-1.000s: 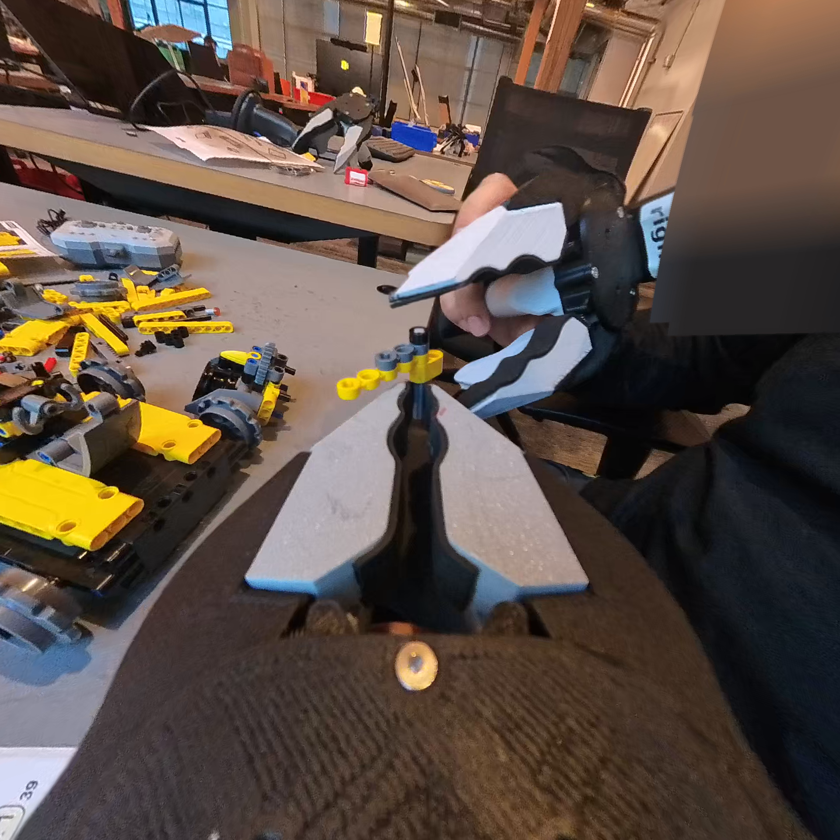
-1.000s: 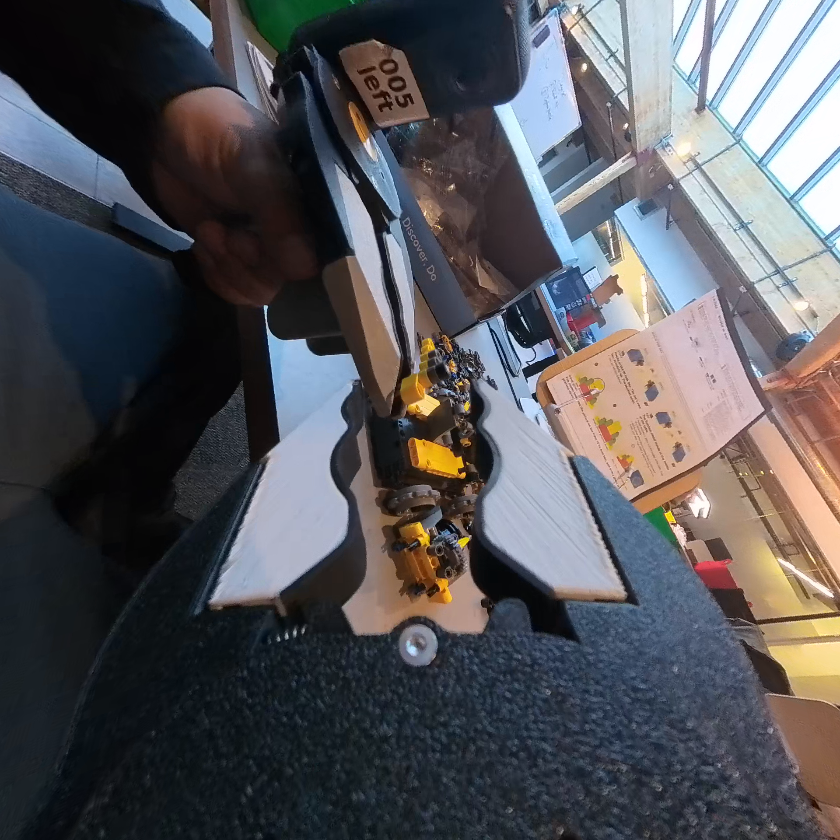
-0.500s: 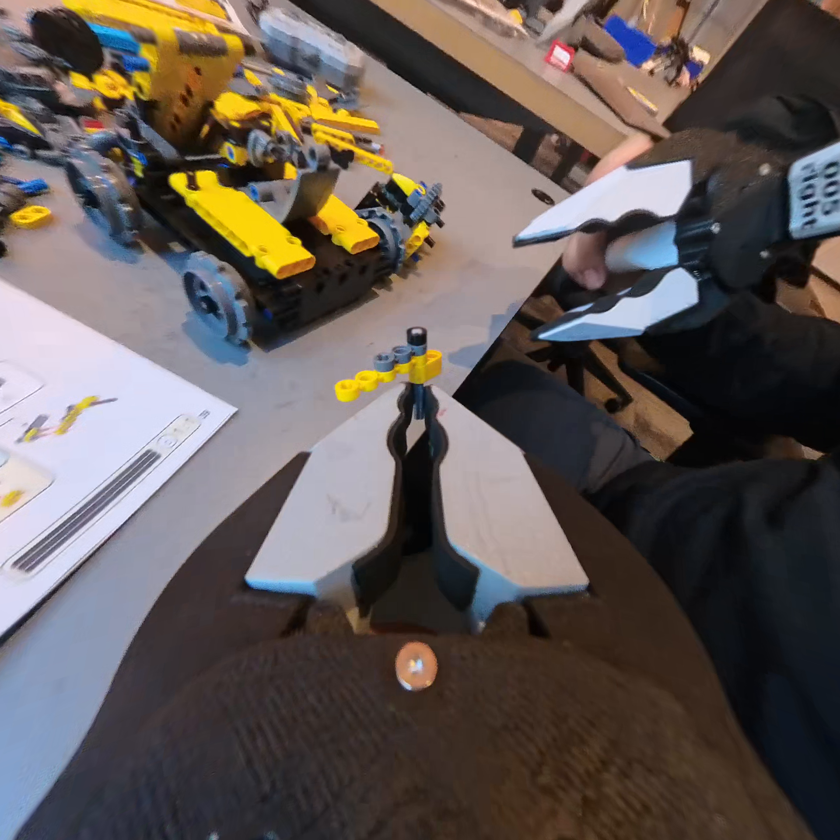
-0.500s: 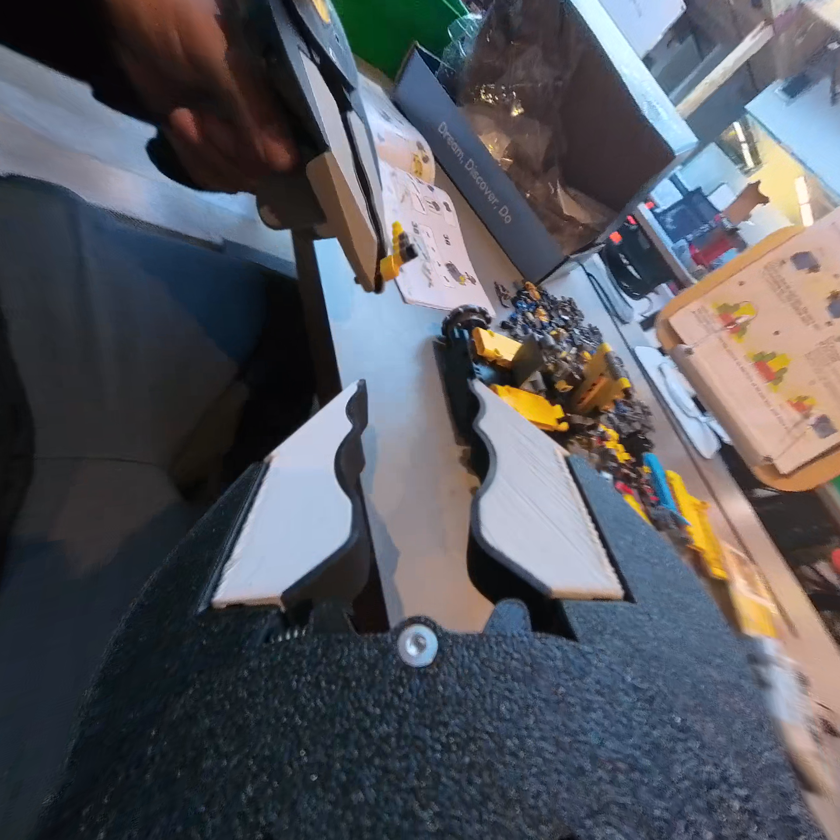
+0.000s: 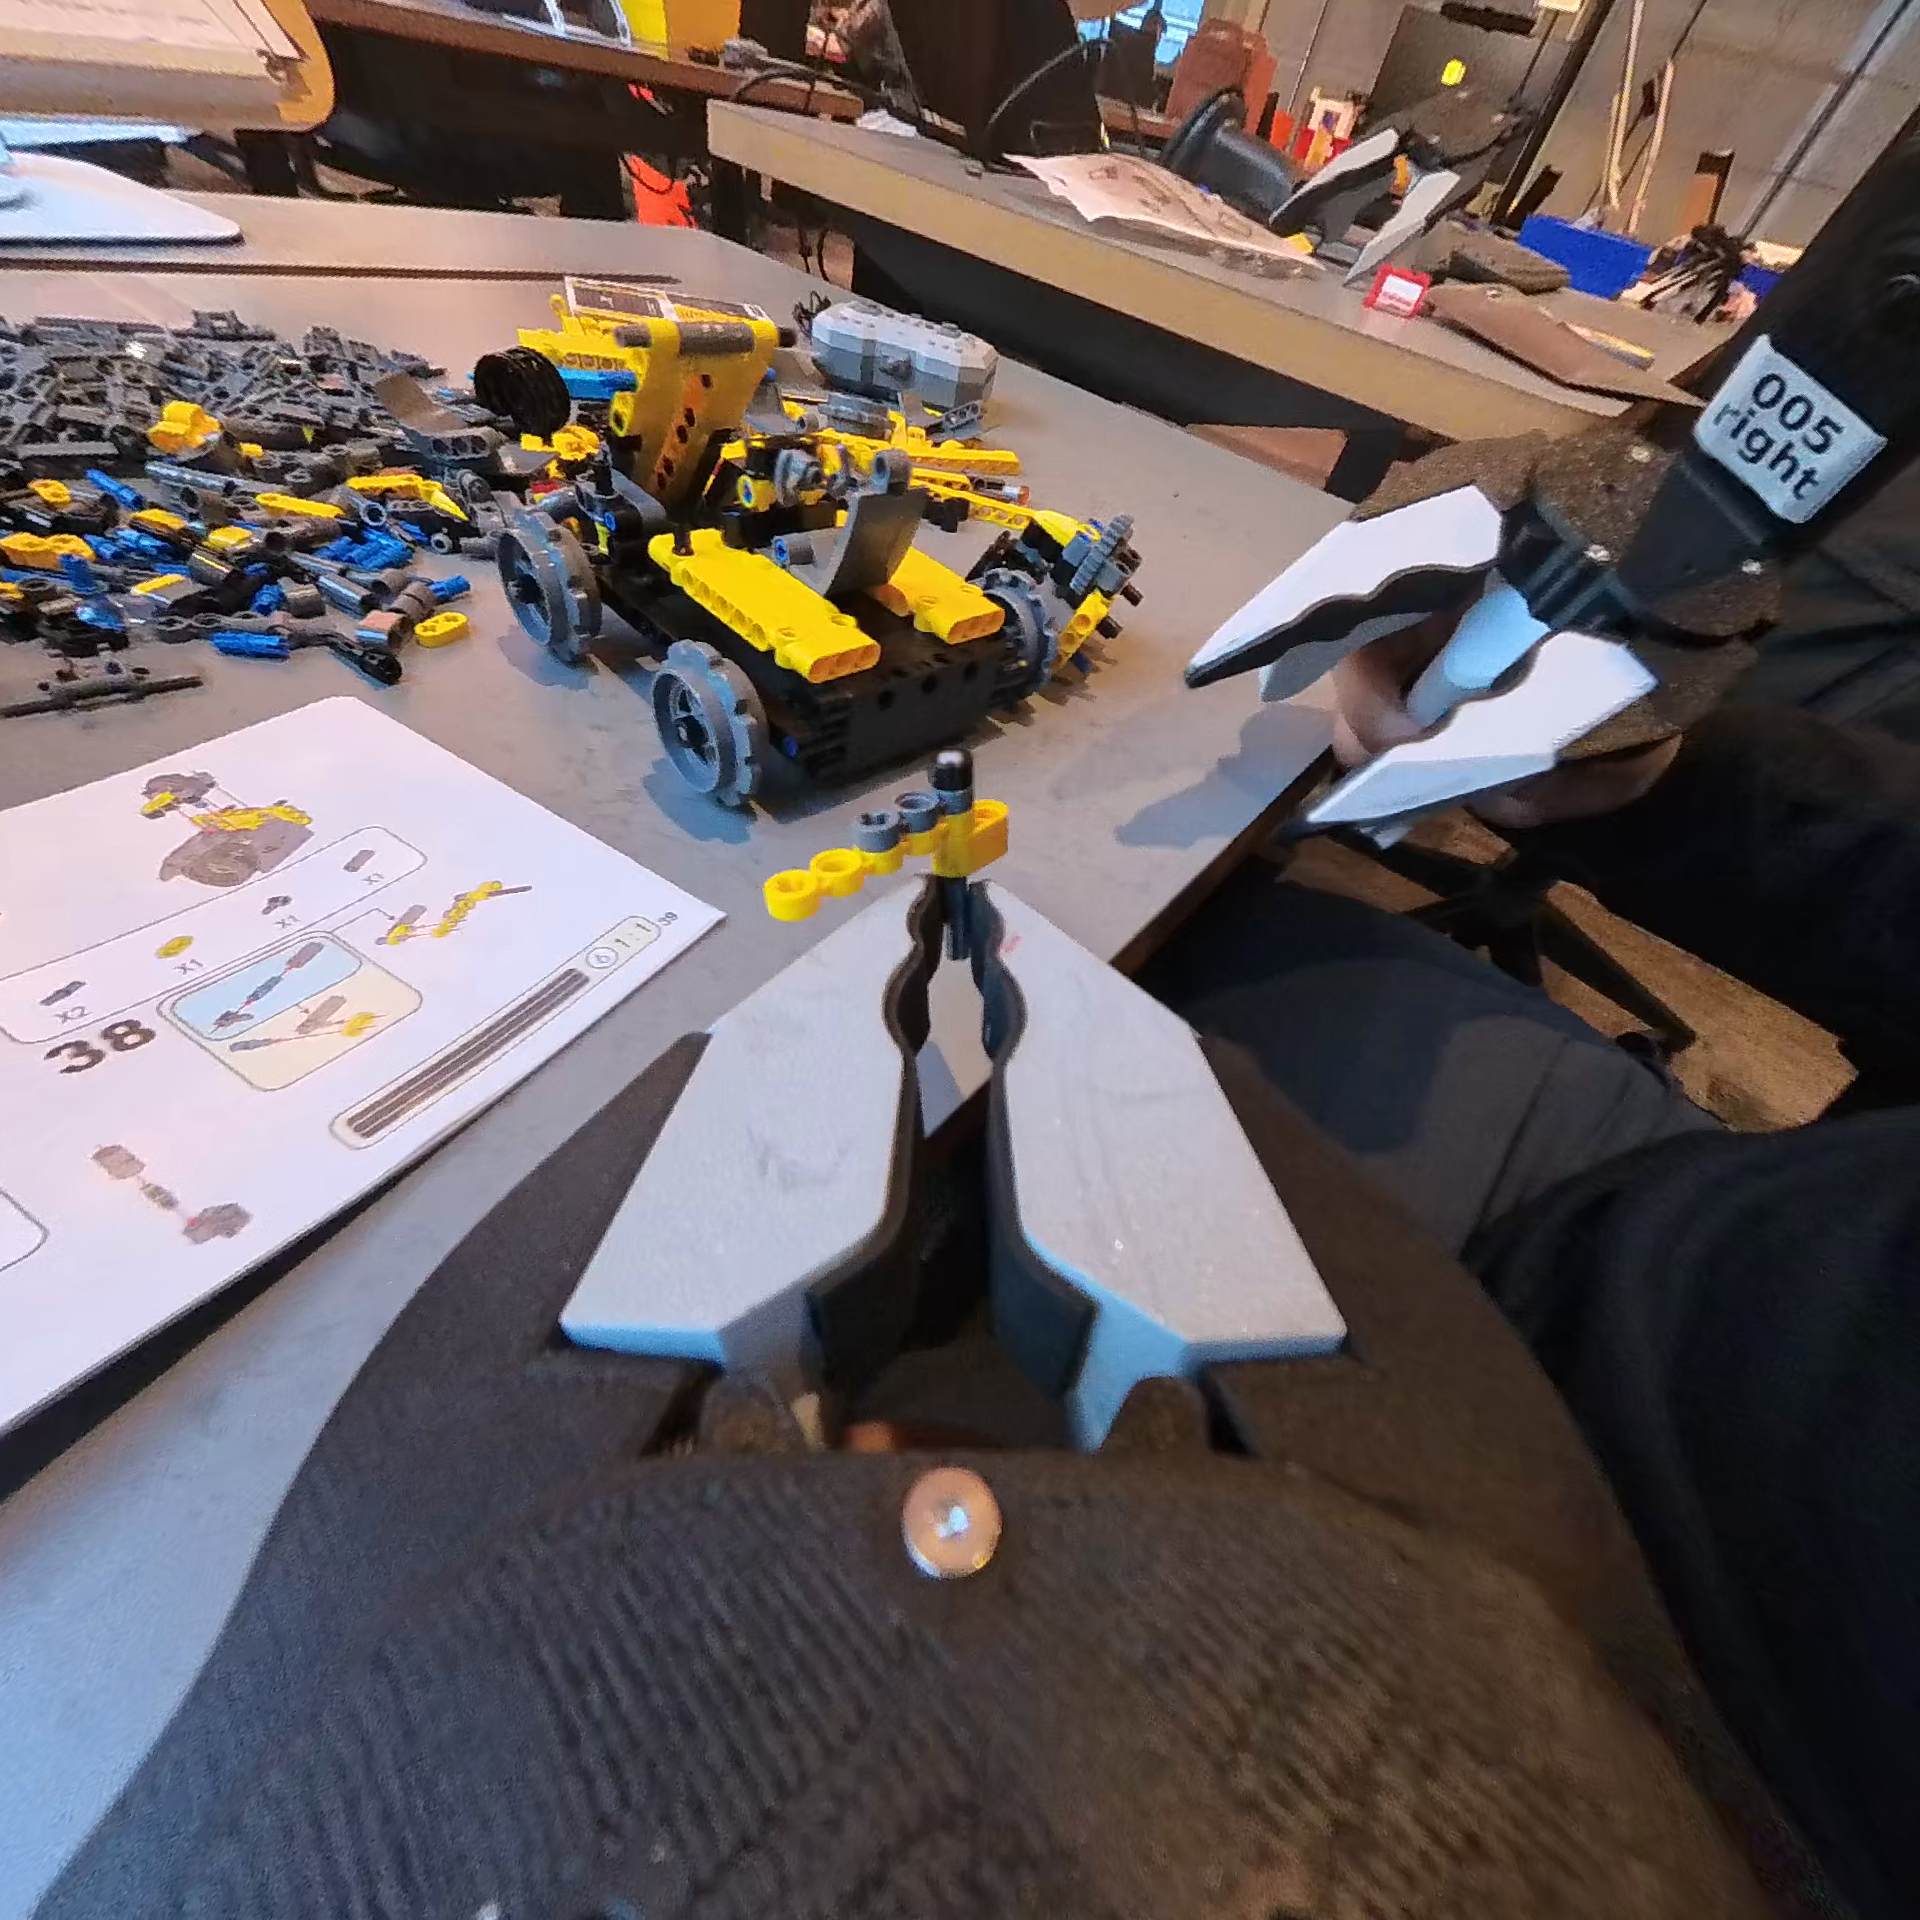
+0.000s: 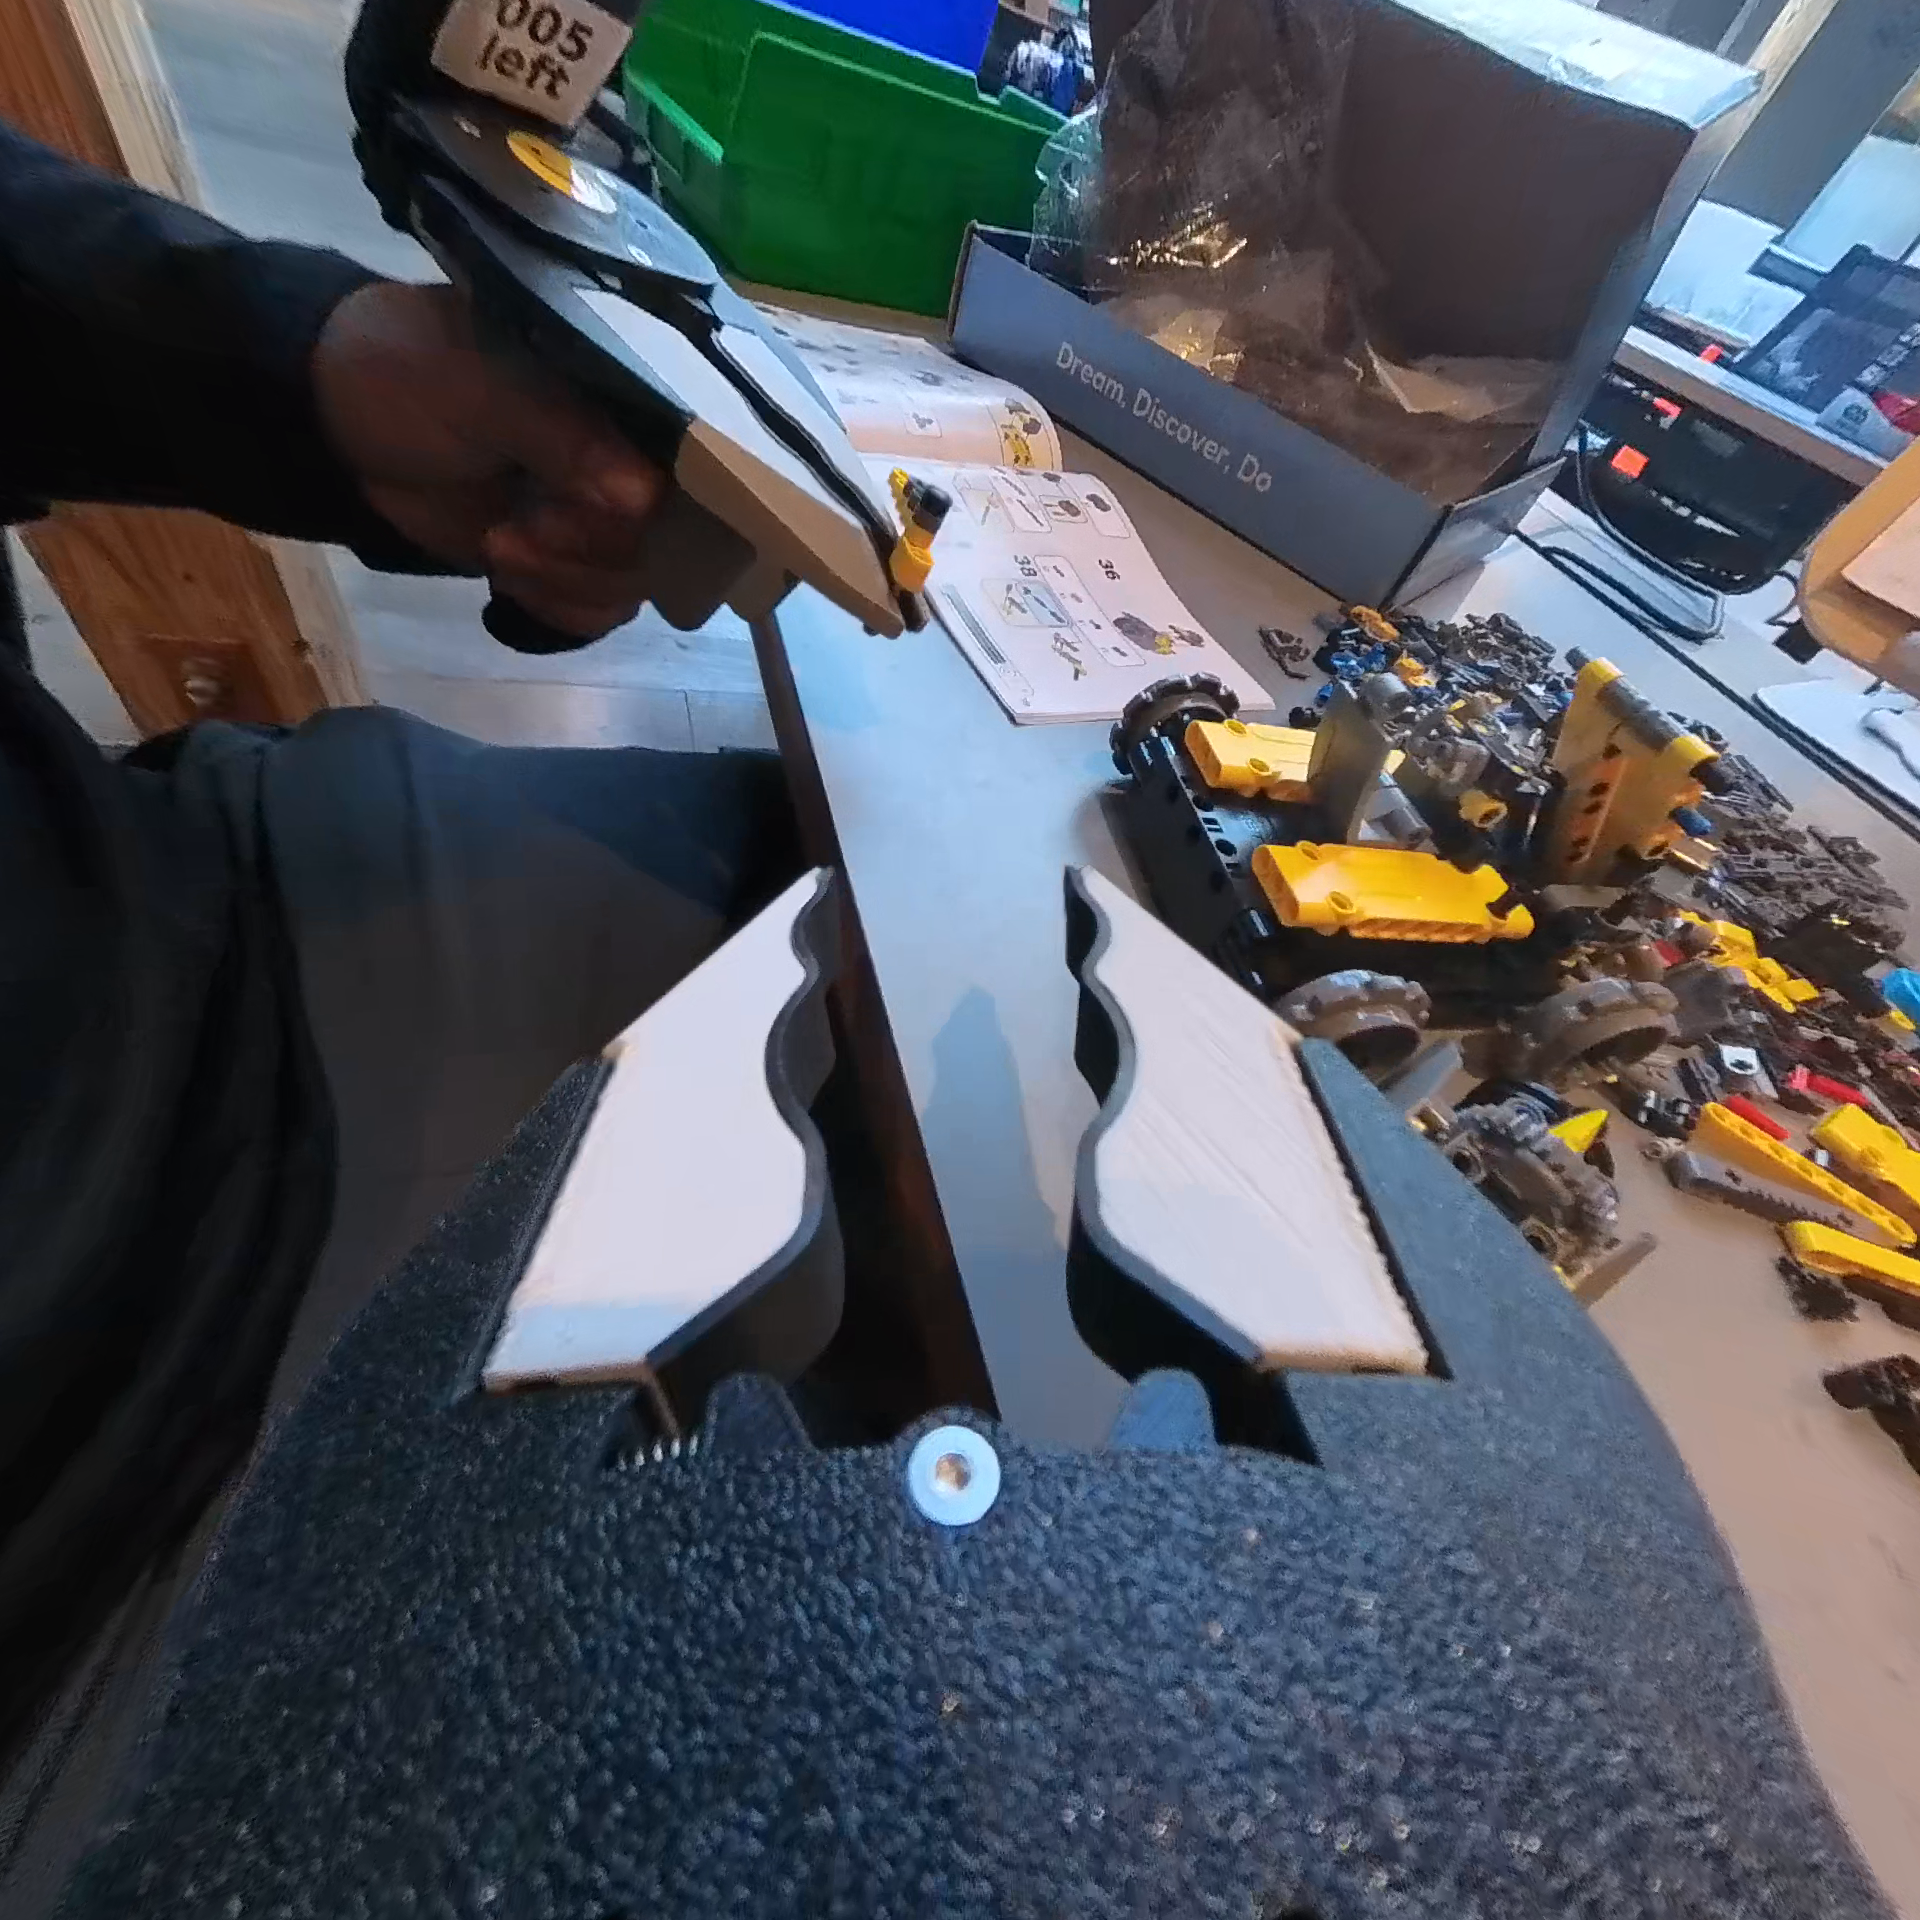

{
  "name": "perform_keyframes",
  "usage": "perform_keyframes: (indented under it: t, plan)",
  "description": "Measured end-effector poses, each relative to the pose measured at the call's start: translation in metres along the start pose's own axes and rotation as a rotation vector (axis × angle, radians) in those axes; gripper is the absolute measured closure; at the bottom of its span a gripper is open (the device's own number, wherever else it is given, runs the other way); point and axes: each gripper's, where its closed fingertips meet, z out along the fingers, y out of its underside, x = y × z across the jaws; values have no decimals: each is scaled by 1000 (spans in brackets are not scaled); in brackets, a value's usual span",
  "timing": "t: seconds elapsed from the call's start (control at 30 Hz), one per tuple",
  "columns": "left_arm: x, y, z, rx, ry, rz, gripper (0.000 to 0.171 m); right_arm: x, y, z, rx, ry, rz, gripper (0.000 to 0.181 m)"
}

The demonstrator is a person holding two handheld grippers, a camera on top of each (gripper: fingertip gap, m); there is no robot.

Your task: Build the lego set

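Both tools swung back over the desk's [image 5: 1091, 499] near edge. Left tool [image 5: 951, 899] pinched a small yellow-grey piece [image 5: 894, 836]; right tool [image 6: 951, 894] hung released, empty.

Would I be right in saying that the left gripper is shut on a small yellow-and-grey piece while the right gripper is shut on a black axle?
Not quite: the right gripper is open and holds nothing, as the right wrist view shows. The left gripper is indeed shut on the small yellow-and-grey piece.

Grey-fingered black grippers [image 5: 954, 914], dark sleeves [image 6: 156, 343]
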Motion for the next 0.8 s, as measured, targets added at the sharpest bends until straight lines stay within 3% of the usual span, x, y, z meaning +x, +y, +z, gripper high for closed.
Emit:
perform_keyframes:
  t: [0.3, 0.53, 0.8]
  plan:
    - [-6, -6, -4, 41, 27, -12, 168, 0, -3, -1, 40, -35, 56, 144]
    - [4, -14, -10, 82, 74, 143, 169, -1, -3, -2, 47, -37, 46, 144]
    - [7, -18, -10, 106, 50, 182, 169, -2, -2, -2, 46, -32, 34, 144]
